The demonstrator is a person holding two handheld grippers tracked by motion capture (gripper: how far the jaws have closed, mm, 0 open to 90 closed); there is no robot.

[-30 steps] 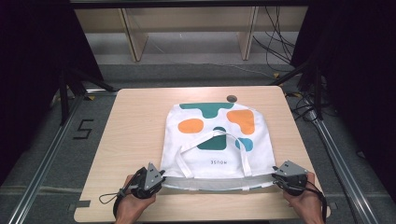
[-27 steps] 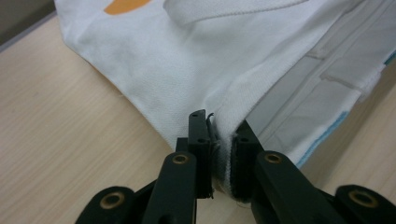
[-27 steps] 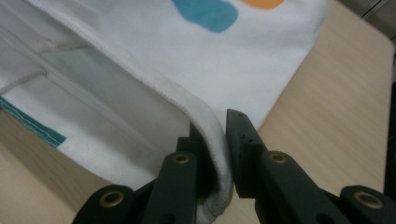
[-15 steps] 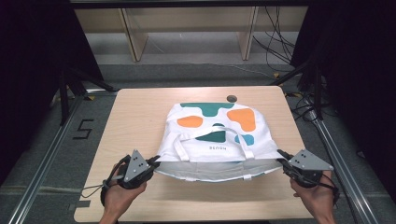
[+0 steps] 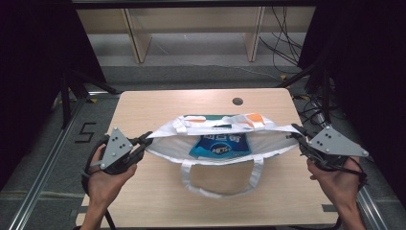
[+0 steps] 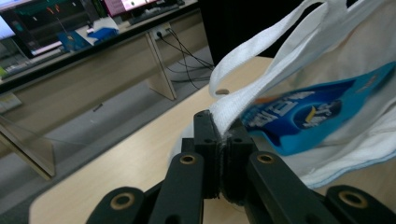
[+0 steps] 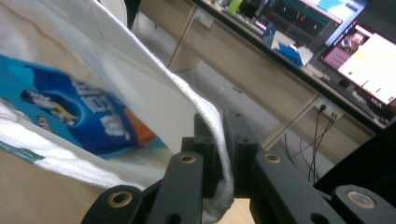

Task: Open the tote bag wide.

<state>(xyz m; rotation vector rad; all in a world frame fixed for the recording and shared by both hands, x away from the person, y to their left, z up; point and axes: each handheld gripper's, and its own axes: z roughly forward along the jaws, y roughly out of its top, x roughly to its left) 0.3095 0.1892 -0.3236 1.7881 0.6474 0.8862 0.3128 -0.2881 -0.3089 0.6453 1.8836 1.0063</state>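
White tote bag over middle of wooden table, mouth pulled wide between two grippers, upper edge stretched taut left to right. Far side of bag printed with green and orange patches, folded along top rim. Lower body sagging toward table; whether touching the tabletop, cannot tell. One white carry handle hanging from near edge in a loop, lying on the wood. Blue snack packet inside bag, white lettering, seen through open mouth; same packet seen blurred in left gripper view and in right gripper view.

Left gripper at bag's left corner, jaws pressed together on white fabric edge; in left gripper view, woven hem pinched tight between black pads, strap rising up and away to the right. Jaws just been closing, cloth between them. Held by left hand, grey three-cornered plate on top.

Right gripper at bag's right corner, jaws likewise clamped on hem; in right gripper view, thick white edge squeezed between pads, a fold of cloth drooping below them. Jaws just been closing, cloth between. Held by right hand.

Round hole in tabletop beyond bag. Wooden shelving and cables on floor behind table. Monitors on desk seen in right gripper view.
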